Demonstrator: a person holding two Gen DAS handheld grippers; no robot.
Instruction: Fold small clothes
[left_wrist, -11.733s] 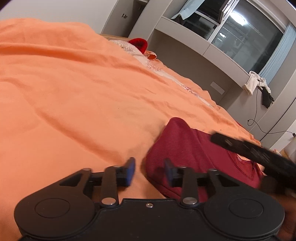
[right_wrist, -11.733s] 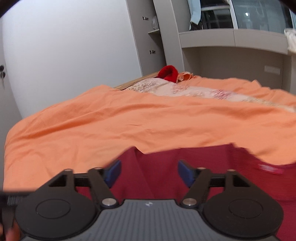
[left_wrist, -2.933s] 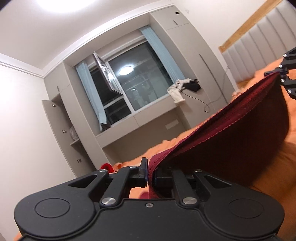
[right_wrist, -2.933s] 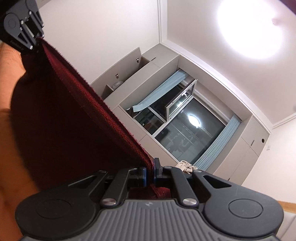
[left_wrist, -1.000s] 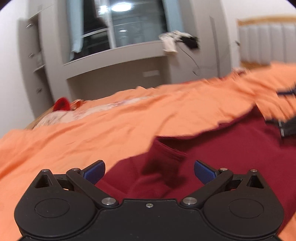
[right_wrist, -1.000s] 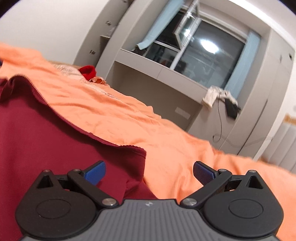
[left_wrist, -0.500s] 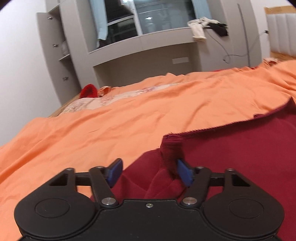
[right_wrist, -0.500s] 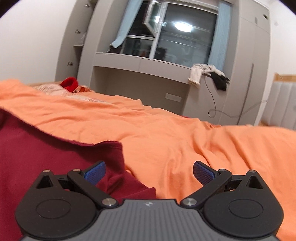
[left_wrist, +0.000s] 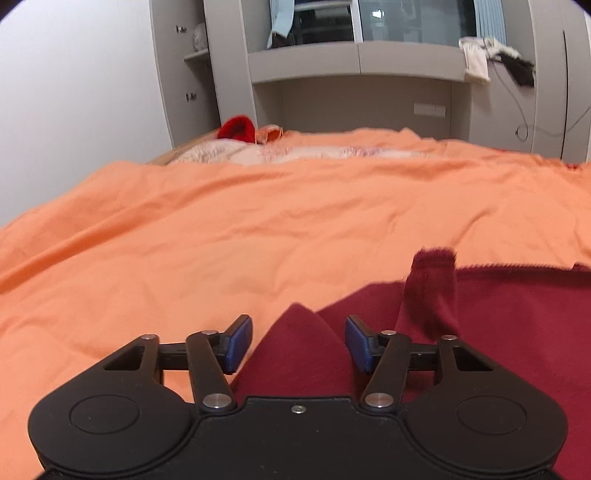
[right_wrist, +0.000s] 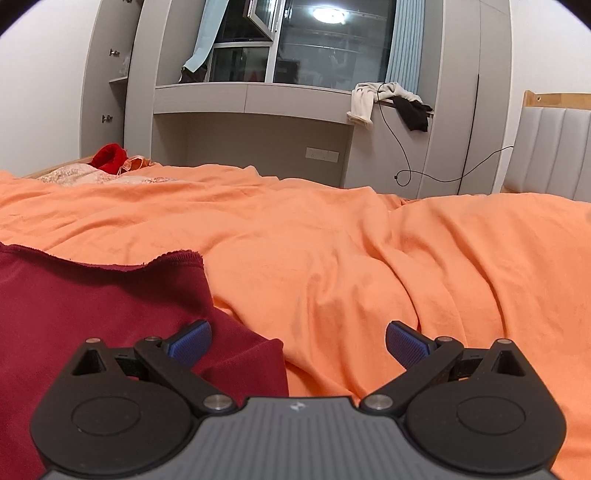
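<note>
Dark red knit garment (left_wrist: 517, 332), held up taut between both tongs seconds ago, is now laid flat on the orange bedspread (left_wrist: 258, 229); left tongs (left_wrist: 298, 345) half-closed around a raised corner without pinching, right tongs (right_wrist: 298, 341) wide open, empty: next fold pending.

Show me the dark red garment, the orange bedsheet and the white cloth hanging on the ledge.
dark red garment (left_wrist: 517, 325): left wrist view, flat body.
orange bedsheet (right_wrist: 369, 258): right wrist view, wrinkled middle.
white cloth (right_wrist: 364, 101): right wrist view, hanging part.
</note>
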